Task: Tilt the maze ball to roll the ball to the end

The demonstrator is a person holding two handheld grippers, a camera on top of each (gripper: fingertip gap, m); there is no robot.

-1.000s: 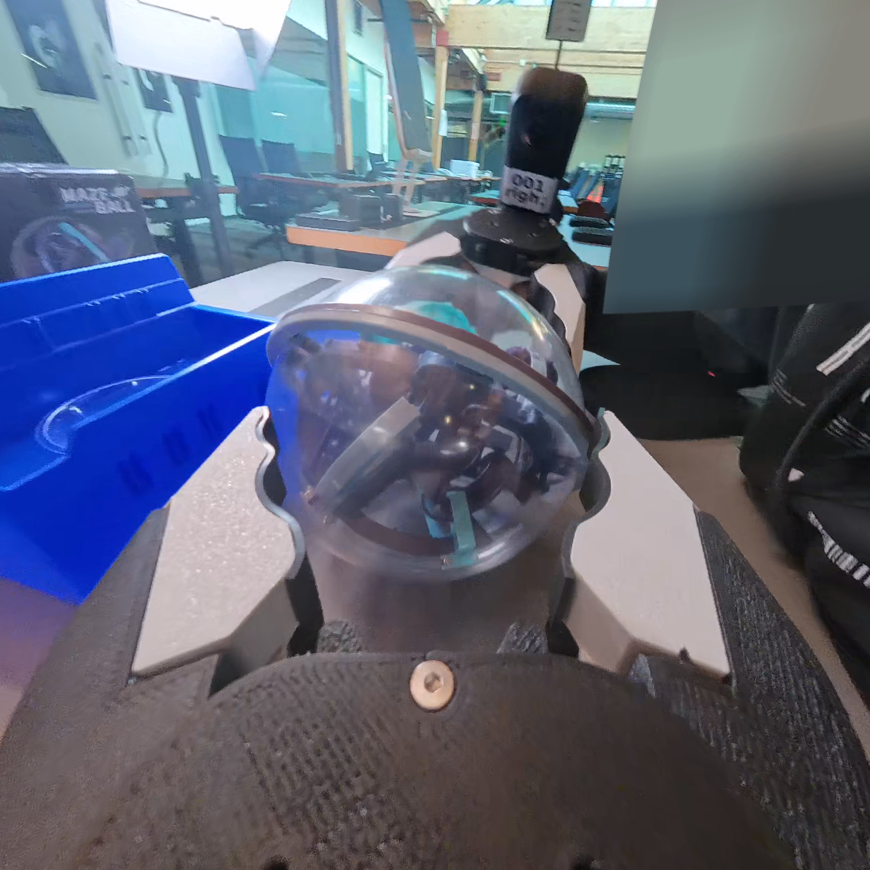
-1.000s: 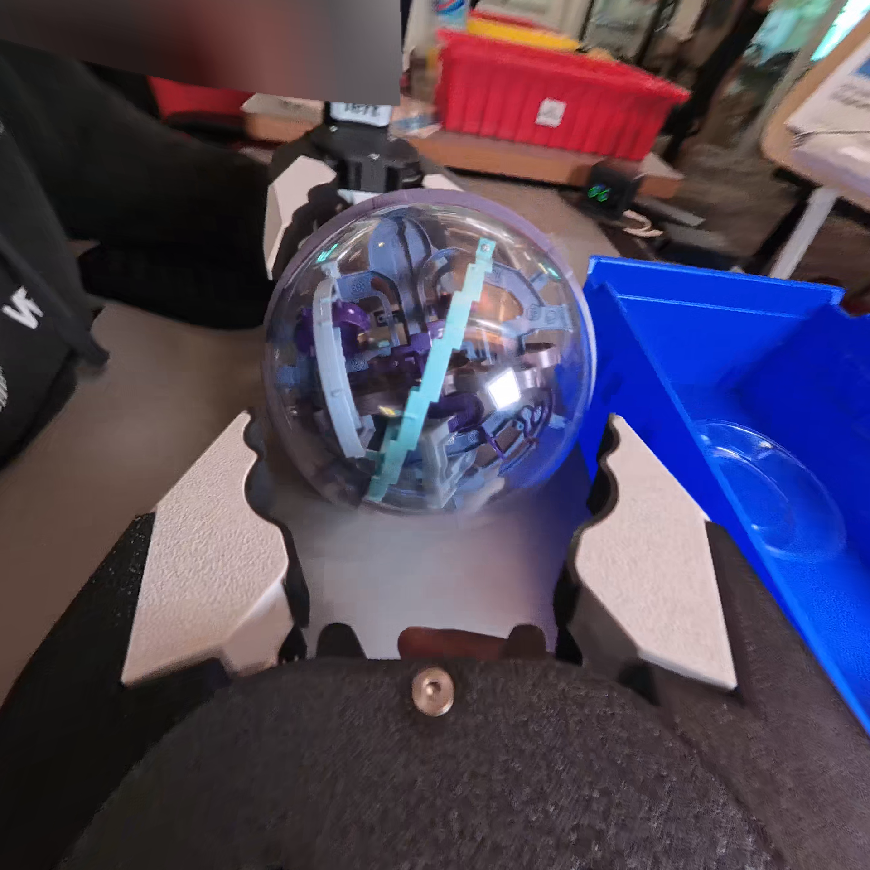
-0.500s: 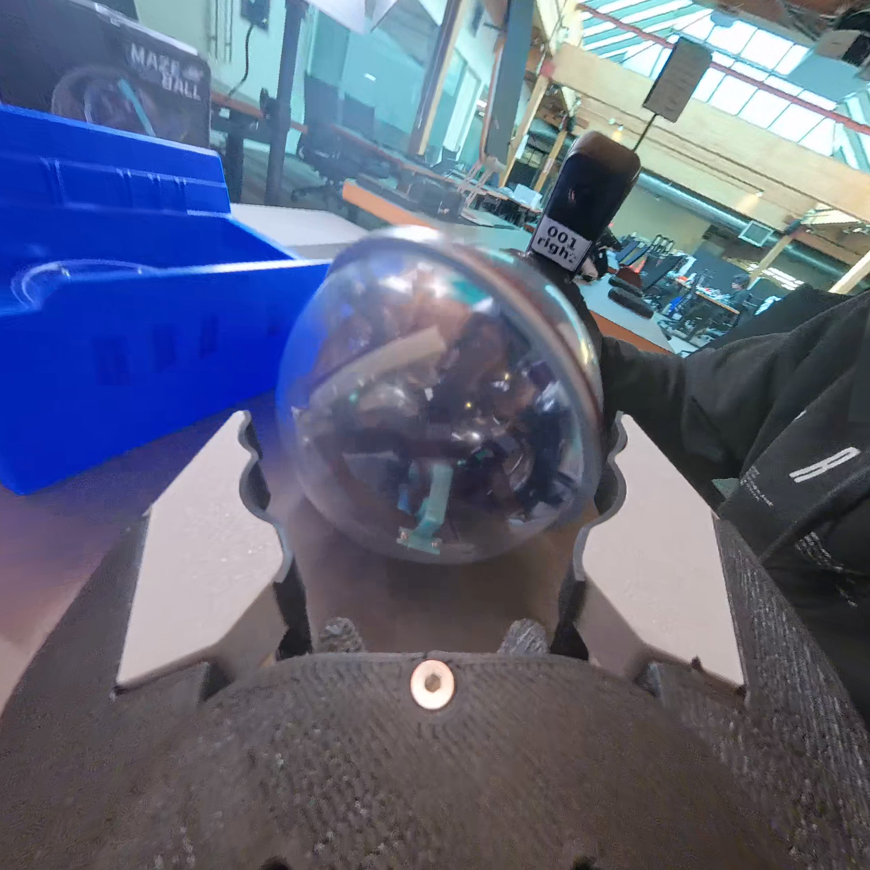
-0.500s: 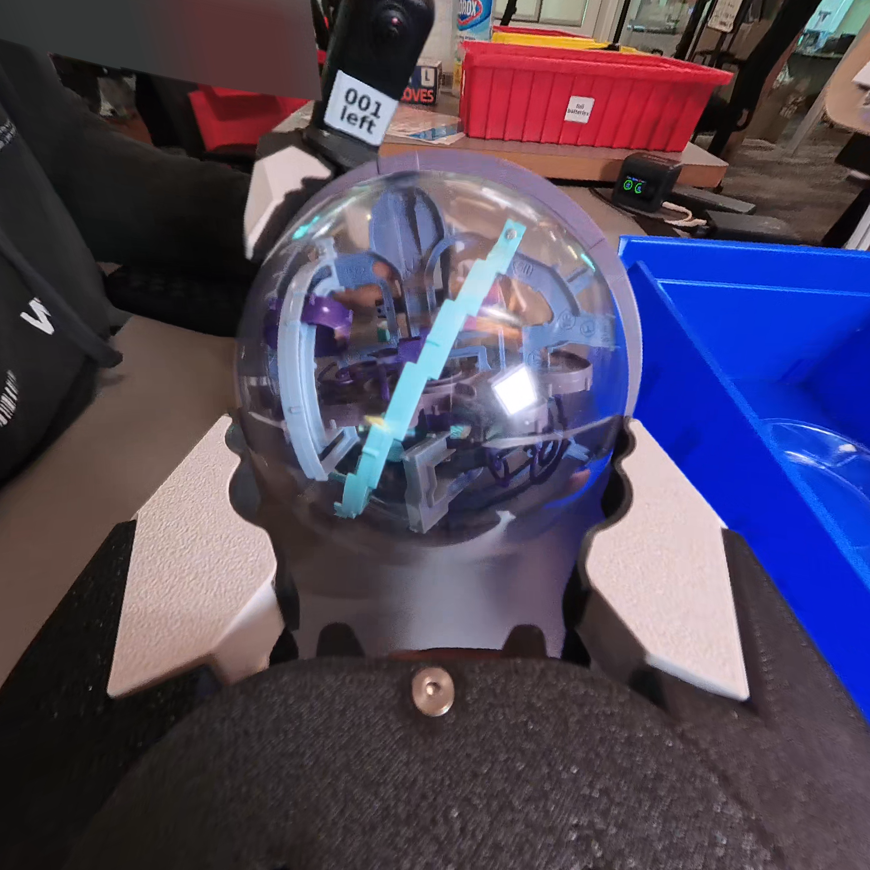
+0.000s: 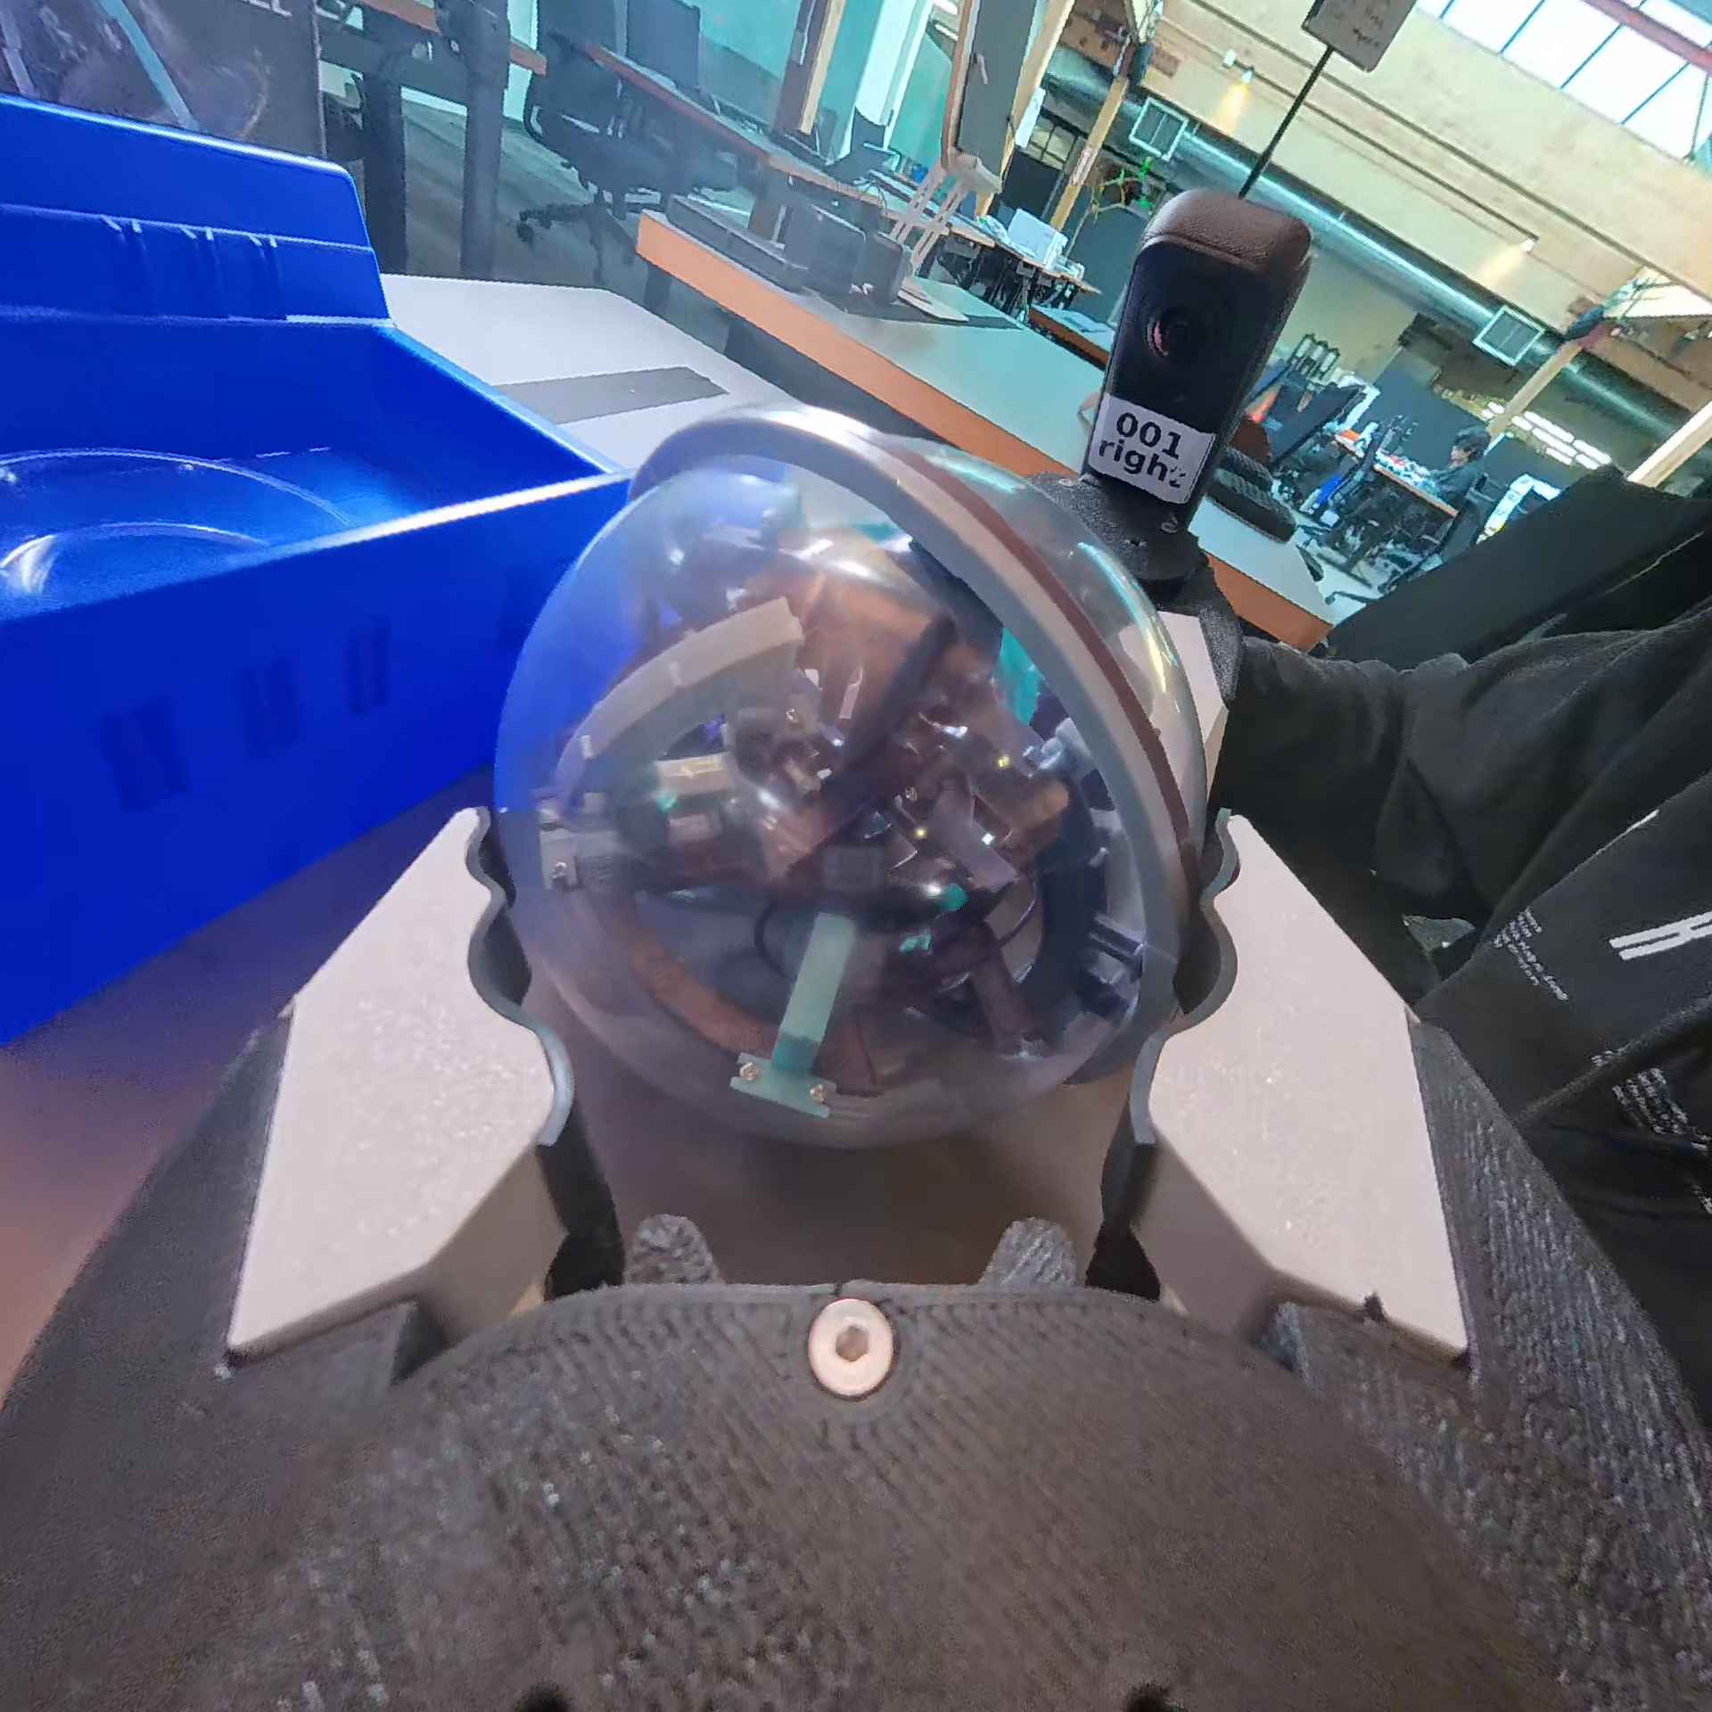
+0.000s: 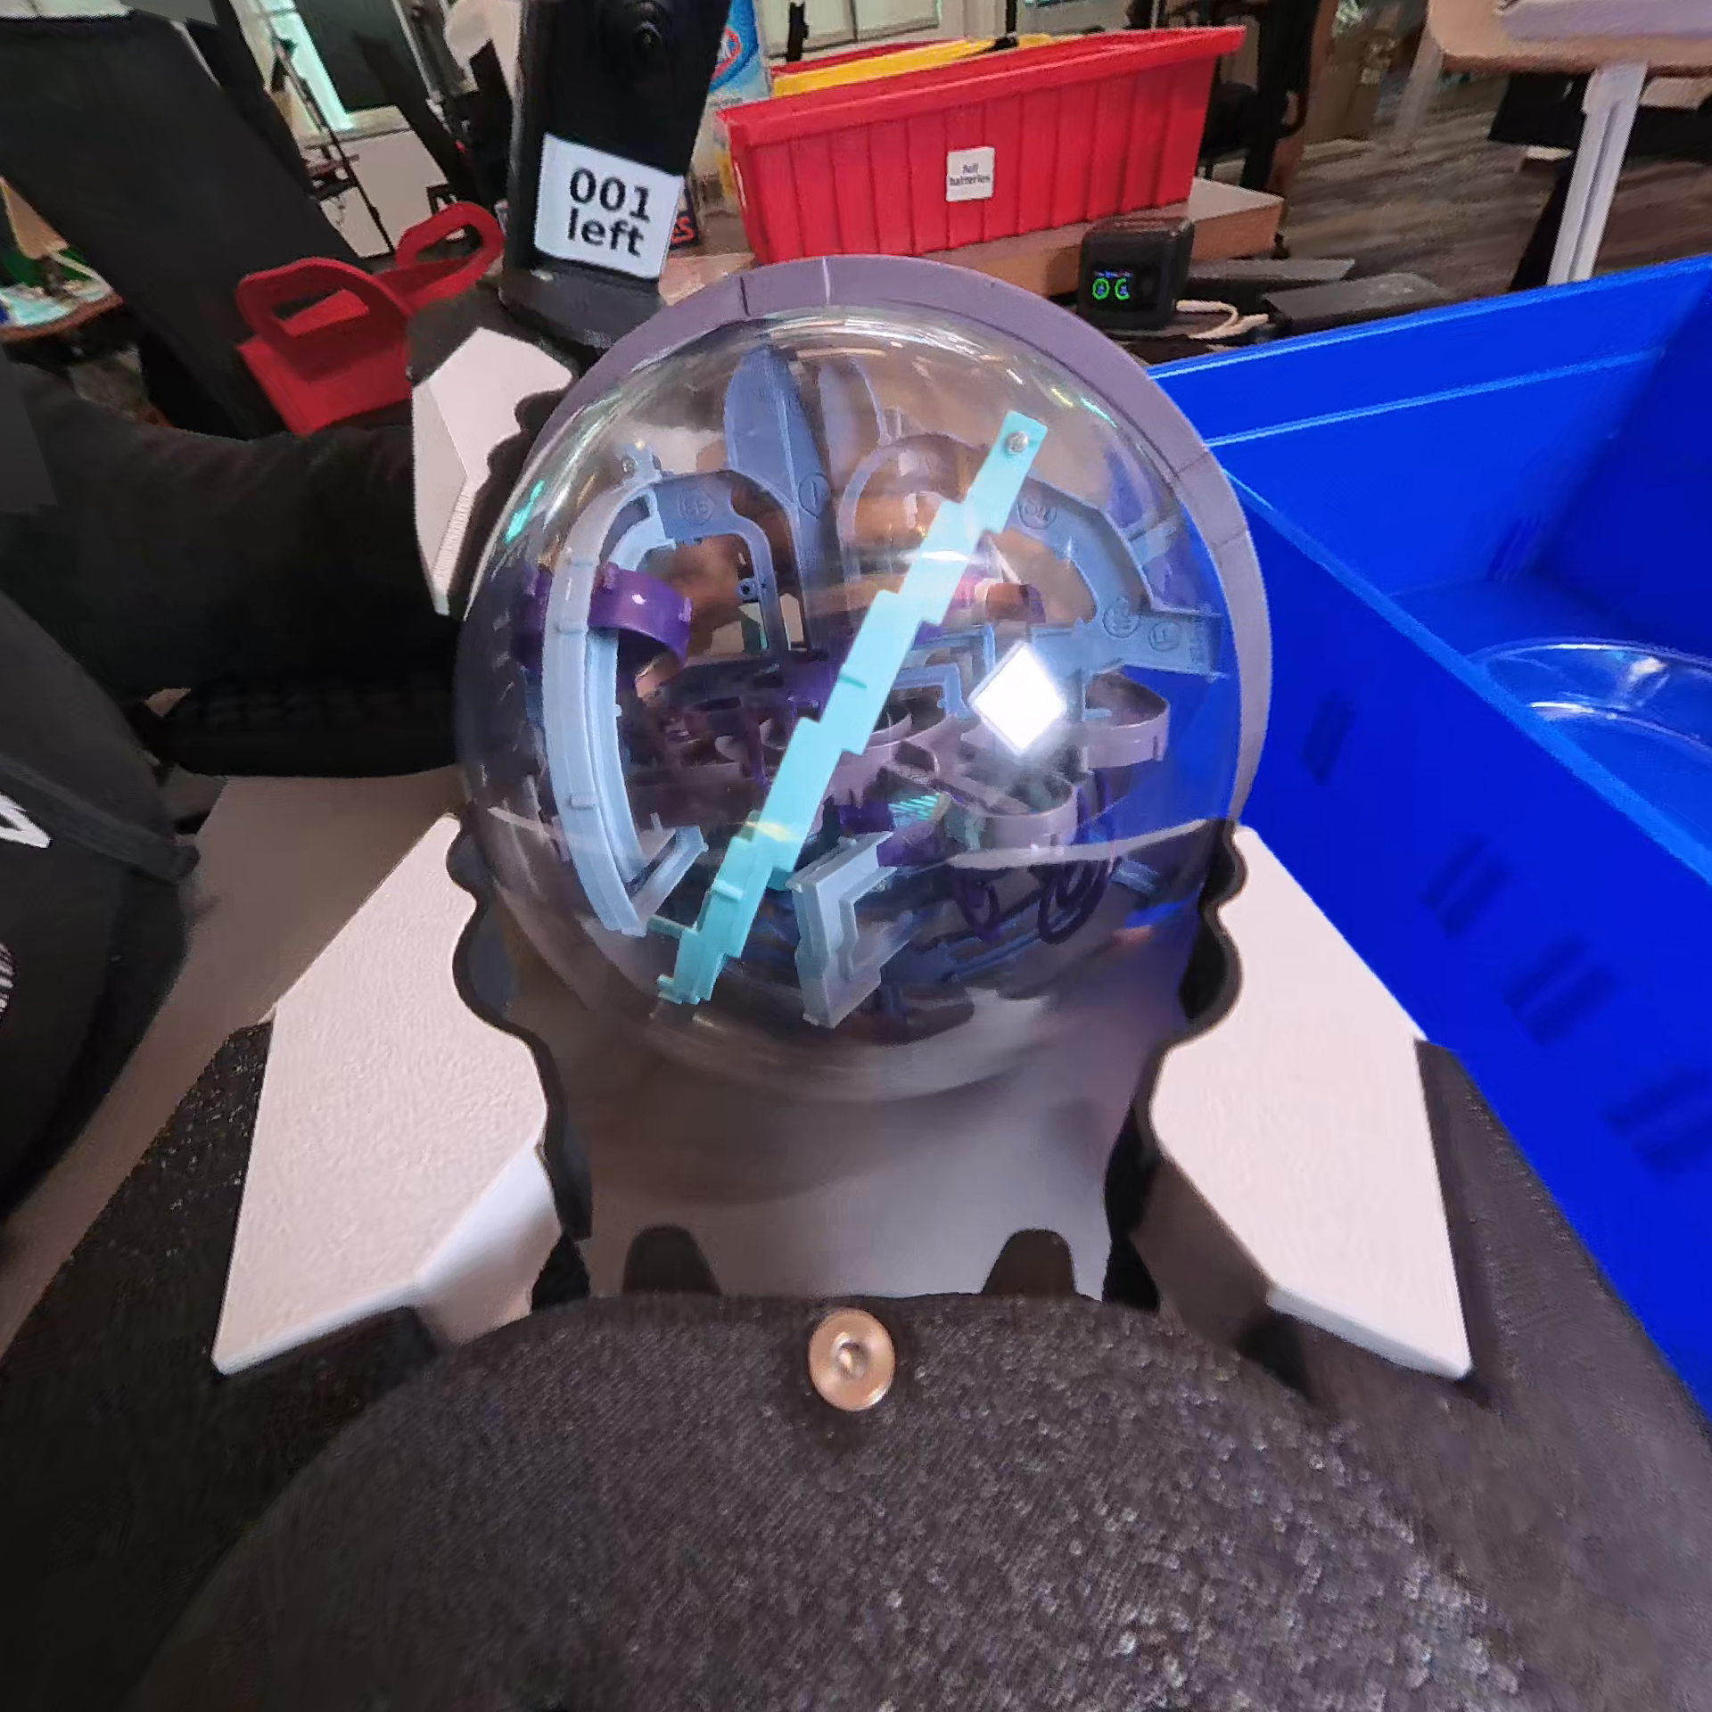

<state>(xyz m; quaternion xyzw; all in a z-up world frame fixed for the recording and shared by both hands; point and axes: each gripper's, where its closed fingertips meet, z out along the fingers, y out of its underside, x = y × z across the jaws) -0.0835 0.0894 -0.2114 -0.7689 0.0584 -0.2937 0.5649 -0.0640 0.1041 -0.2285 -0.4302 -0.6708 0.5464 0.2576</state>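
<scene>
The maze ball [image 6: 857, 676], a clear sphere packed with blue, purple and grey tracks, is held up between both tools, and everything else is best placed from it. The left gripper [image 5: 848, 926] takes it from one side, its pale fingers [image 5: 408, 1047] spread wide and pressing the sphere's flanks; the right gripper [image 6: 838, 917] does the same from the opposite side, jaws likewise wide apart and closed only as far as the ball allows. In each wrist view the other tool's camera post rises just behind the sphere. A blue bin [image 5: 232, 602] stands just beside the ball, with a clear dome-shaped piece lying inside it; a red bin [image 6: 973, 139] sits well behind the ball on another table. The ball's seam ring [image 5: 1047, 648] runs at a slant, so the sphere looks tilted, which suggests the tilting is under way. The small rolling ball inside cannot be picked out among the tracks, so how far it has travelled, and how much of the course remains, cannot be told.
</scene>
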